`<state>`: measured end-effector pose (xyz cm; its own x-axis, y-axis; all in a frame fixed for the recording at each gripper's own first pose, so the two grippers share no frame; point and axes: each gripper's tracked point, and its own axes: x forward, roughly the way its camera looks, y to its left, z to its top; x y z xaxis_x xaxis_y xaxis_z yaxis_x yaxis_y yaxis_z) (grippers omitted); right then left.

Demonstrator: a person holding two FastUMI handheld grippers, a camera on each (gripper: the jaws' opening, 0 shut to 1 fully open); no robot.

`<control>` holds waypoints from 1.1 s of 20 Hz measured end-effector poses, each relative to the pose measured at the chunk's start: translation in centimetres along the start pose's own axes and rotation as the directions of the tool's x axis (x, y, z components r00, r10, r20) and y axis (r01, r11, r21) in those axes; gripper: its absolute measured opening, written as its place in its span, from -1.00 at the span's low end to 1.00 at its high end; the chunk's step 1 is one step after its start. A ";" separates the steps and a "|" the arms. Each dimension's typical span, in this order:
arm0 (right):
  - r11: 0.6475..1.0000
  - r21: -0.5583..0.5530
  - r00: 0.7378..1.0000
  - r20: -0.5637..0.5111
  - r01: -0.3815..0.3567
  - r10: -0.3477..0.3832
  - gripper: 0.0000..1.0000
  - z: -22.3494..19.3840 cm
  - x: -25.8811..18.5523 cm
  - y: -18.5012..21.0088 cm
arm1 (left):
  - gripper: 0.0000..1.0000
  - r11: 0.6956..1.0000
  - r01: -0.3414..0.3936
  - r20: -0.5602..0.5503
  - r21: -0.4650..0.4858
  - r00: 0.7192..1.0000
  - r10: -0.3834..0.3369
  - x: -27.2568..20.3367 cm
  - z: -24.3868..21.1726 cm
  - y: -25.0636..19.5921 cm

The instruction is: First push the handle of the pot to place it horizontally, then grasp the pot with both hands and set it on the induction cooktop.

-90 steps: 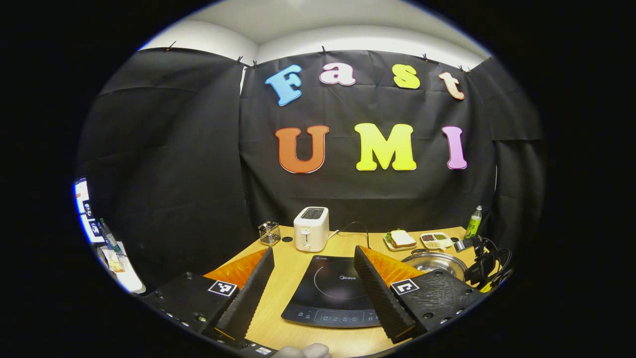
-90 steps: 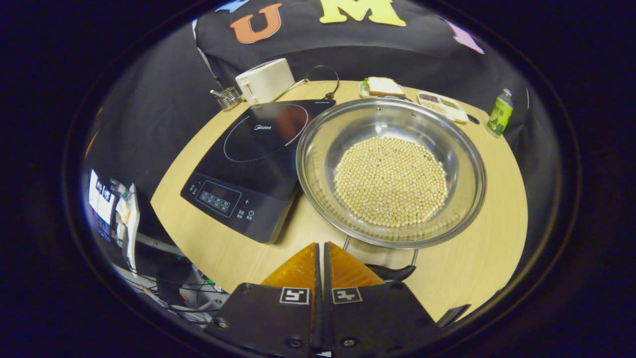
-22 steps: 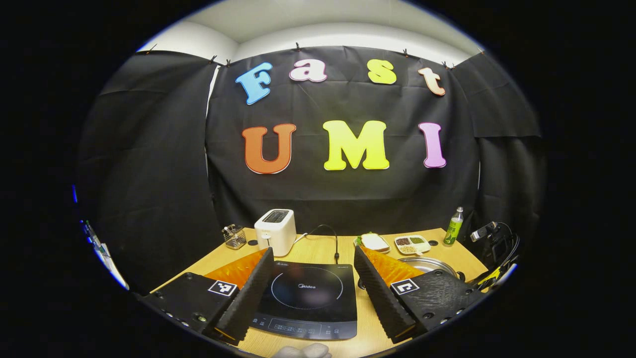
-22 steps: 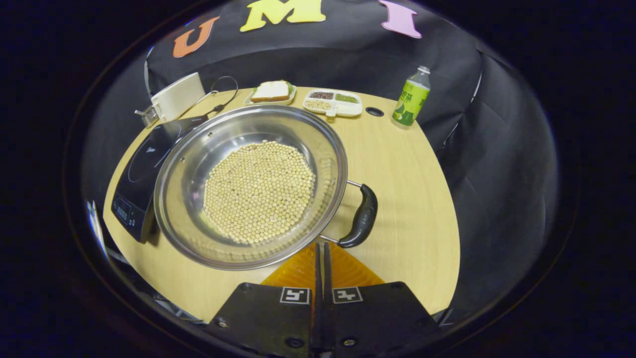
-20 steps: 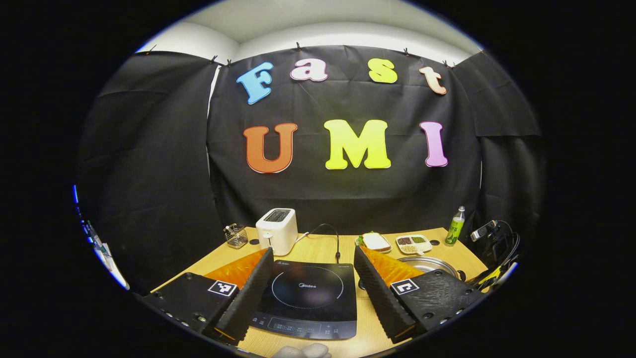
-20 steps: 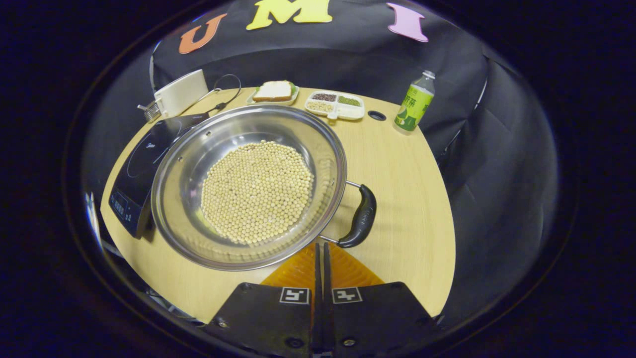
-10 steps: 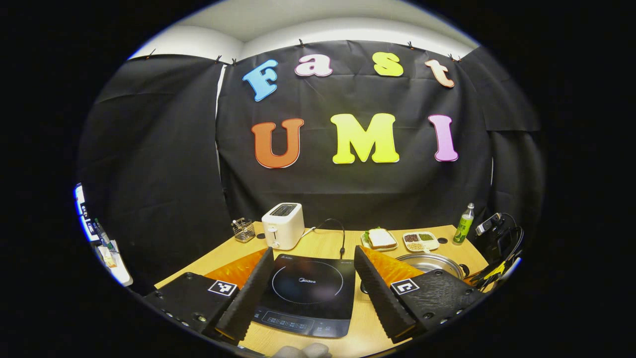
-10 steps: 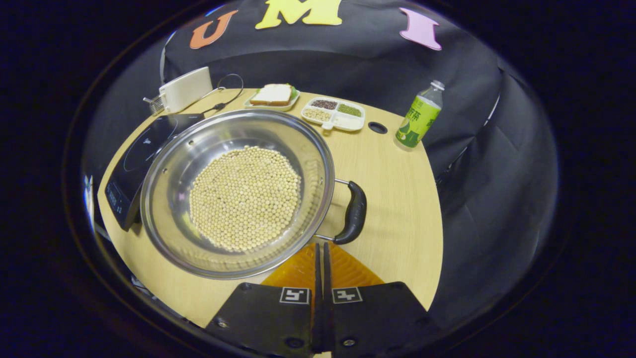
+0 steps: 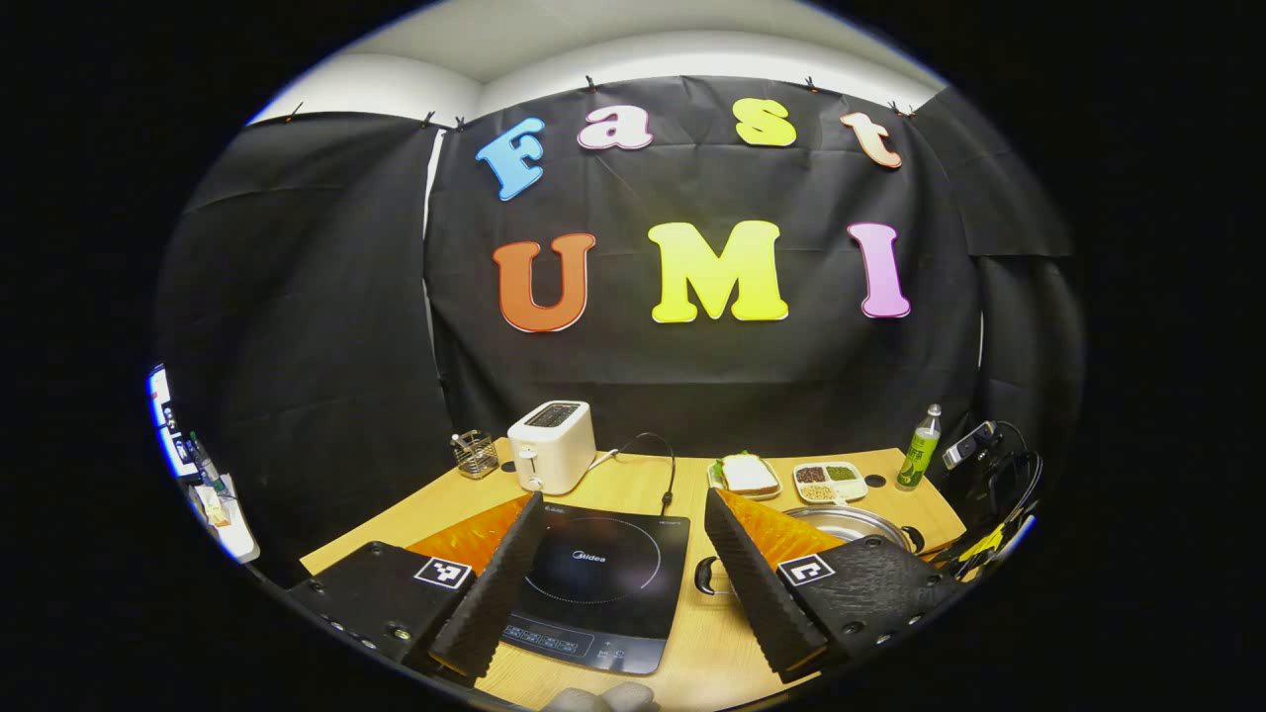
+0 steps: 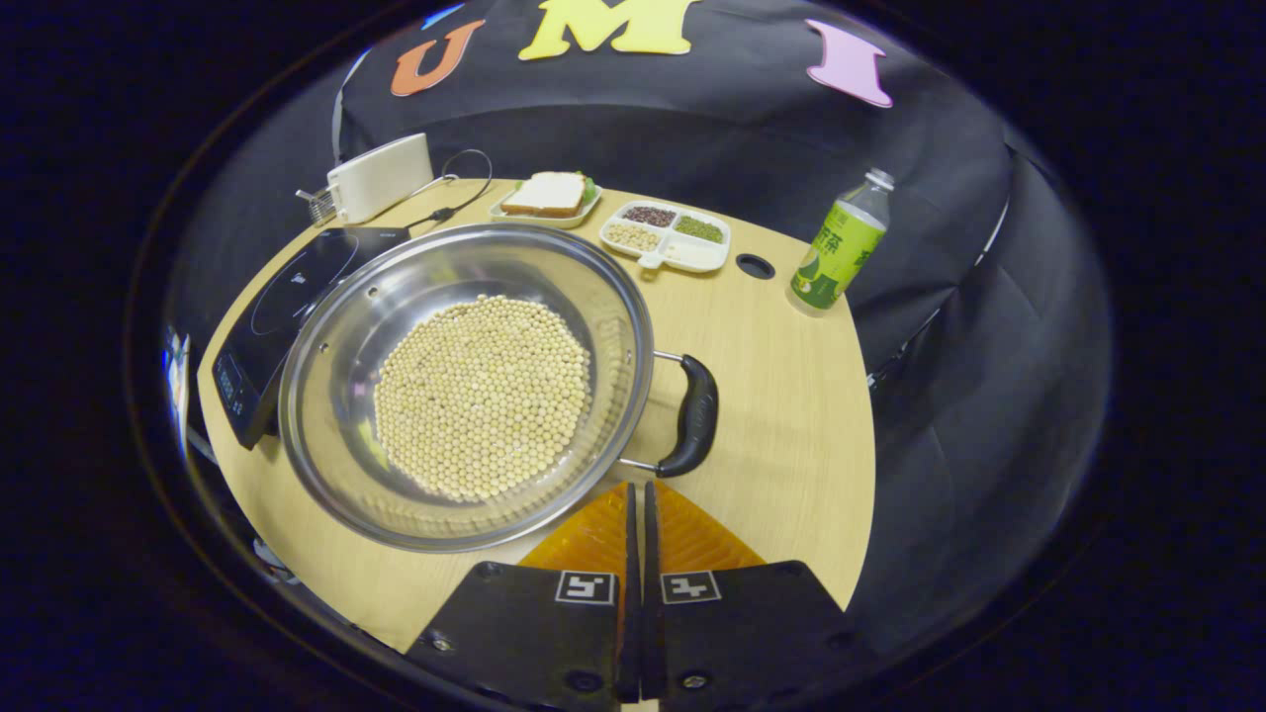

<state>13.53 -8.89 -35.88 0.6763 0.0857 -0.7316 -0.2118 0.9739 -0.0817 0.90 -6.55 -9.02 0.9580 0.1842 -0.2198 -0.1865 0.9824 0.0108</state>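
A steel pot (image 10: 336,326) holding a layer of pale beans stands on the wooden table, just right of the black induction cooktop (image 10: 287,297). One black handle (image 10: 695,415) sticks out on the pot's right side in the right gripper view. My right gripper (image 10: 636,489) is shut and empty, its tips just below that handle's near end, by the pot's rim. In the left gripper view the cooktop (image 9: 593,583) lies between the spread fingers of my open left gripper (image 9: 624,497). The pot's rim (image 9: 856,519) and its other handle (image 9: 704,576) show beside the right finger (image 9: 752,583).
At the back of the table stand a white toaster (image 10: 381,178), a wire holder (image 9: 475,453), a sandwich plate (image 10: 547,198), a divided dish (image 10: 668,237) and a green bottle (image 10: 836,247). Dark gear with cables (image 9: 989,485) sits at the table's right end.
The pot has turned: its handle went from the near side to the right side, with the shut right gripper following. The left gripper view shifted, and the pot's other handle now shows.
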 end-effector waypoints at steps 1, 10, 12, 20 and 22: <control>1.000 0.020 1.000 0.011 0.000 0.000 -0.94 -0.2 -0.4 -0.3 | 0.92 1.000 0.009 0.002 0.004 1.000 -0.009 0.1 -0.1 -0.1; 0.975 0.204 0.991 0.077 0.089 -0.107 0.69 -3.1 -7.0 -1.3 | 0.92 0.990 0.139 -0.029 0.014 0.990 -0.138 1.4 -2.2 -0.1; 0.968 0.231 0.987 0.096 0.100 -0.125 0.63 -3.1 -8.4 -0.6 | 0.94 0.988 0.155 -0.070 0.018 0.986 -0.153 1.9 -4.2 0.3; 0.959 0.263 0.980 0.134 0.108 -0.147 0.69 -1.2 -8.5 0.0 | 0.93 0.972 0.235 -0.213 0.009 0.950 -0.228 4.9 -10.4 -3.7; 0.961 0.262 0.981 0.141 0.092 -0.132 0.68 0.0 -7.5 -0.3 | 0.93 0.970 0.241 -0.256 -0.008 0.938 -0.235 6.2 -12.2 -5.4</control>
<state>8.54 -9.87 -30.37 0.7909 -0.0148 -0.6118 0.0431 0.9986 0.0316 5.14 -11.08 -22.36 0.8861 -0.0660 -0.4588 0.0482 0.9976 -0.0504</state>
